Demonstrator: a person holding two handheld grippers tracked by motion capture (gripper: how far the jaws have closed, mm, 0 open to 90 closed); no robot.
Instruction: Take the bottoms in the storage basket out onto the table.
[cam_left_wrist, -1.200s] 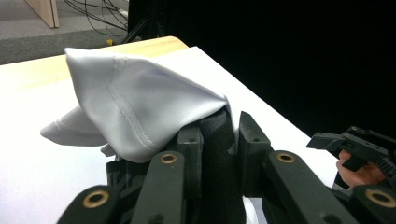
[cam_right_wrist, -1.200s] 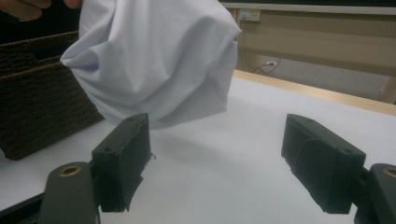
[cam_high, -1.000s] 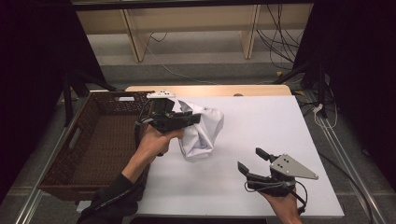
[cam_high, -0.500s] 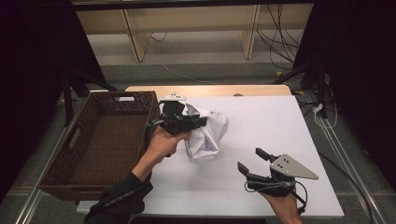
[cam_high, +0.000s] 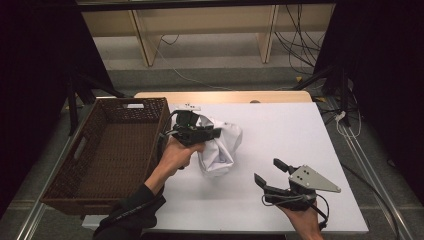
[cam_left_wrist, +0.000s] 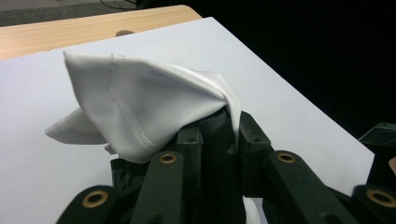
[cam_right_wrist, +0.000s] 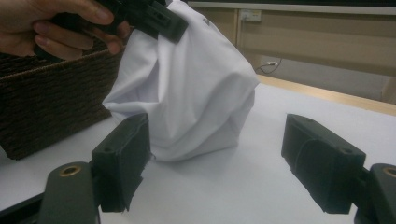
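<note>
High view: left gripper (cam_high: 212, 134), white cloth (cam_high: 220, 147) shifted right from basket (cam_high: 100, 155).

Left gripper (cam_high: 212, 134) jaw tips are hidden by the white cloth (cam_left_wrist: 140, 100) in left gripper view; cloth's lower part is covered by the jaws. Basket (cam_right_wrist: 42, 98) is cut off at left edge in right gripper view. Tabletop (cam_high: 280, 130) near edge is cropped at btm of high view.

A brown wicker basket (cam_high: 105, 155) stands along the table's (cam_high: 280, 130) left edge; cables (cam_high: 295, 47) trail on the floor beyond its far edge.
</note>
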